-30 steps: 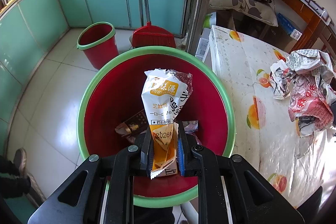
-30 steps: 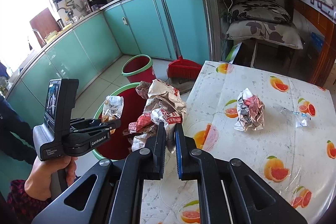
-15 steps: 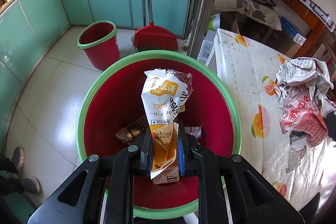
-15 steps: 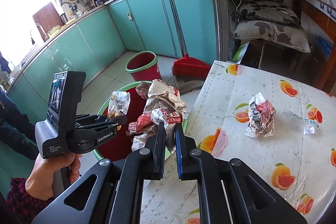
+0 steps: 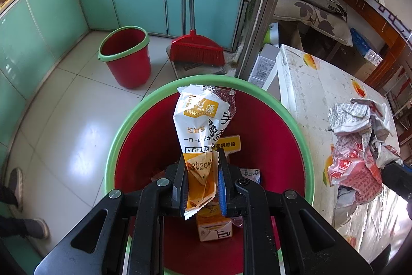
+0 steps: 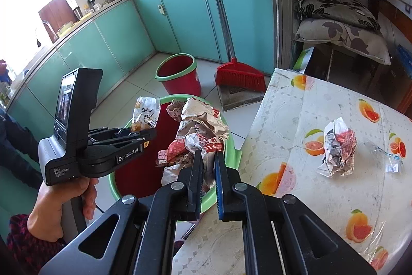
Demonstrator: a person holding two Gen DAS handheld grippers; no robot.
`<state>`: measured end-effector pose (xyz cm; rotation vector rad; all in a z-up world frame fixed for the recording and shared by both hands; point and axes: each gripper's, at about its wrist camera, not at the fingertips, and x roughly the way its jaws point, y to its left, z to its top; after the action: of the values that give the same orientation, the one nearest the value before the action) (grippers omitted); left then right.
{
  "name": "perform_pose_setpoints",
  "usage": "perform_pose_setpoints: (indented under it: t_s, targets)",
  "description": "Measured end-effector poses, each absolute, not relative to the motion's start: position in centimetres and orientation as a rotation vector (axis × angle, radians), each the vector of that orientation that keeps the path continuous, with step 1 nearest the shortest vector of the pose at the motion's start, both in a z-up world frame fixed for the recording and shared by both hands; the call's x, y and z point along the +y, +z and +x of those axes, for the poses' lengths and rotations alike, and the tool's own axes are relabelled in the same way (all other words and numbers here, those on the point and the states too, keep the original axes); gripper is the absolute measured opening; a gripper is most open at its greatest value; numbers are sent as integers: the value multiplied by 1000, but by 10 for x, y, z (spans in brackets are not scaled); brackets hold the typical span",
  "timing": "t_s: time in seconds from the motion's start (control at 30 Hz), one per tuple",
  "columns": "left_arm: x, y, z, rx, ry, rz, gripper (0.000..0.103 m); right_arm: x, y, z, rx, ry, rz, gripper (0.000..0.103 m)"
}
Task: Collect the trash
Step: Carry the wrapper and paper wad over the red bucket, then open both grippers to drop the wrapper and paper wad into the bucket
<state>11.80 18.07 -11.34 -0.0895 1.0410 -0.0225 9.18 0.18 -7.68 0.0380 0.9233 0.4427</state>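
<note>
Wrapper hides bin floor w/ carton half seen.

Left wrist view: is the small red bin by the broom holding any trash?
No. The small red bin beside the broom shows only bare red inside.

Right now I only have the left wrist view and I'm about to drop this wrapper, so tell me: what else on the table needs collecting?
Observer: A second crumpled paper ball lies on the table.
Operator: Anything besides it?
Observer: A clear plastic scrap lies just beyond that ball.
Operator: Is the right gripper over the bin?
Observer: The right gripper, shut on the crumpled newspaper, hangs over the near bin's rim.
</note>
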Motion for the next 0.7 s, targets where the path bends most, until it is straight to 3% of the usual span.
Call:
perform_pose_setpoints:
  t_s: [0.6,0.67,0.7]
  targets:
    - [188,-124,132,1067,-22,-81,19,25,-94,107,943,450,9,7]
    - [189,-124,132,1060,-11,-77,25,24,-95,110,933,447,33,8]
    - [189,-123,132,1053,2,-73,37,23,-96,112,933,449,44,8]
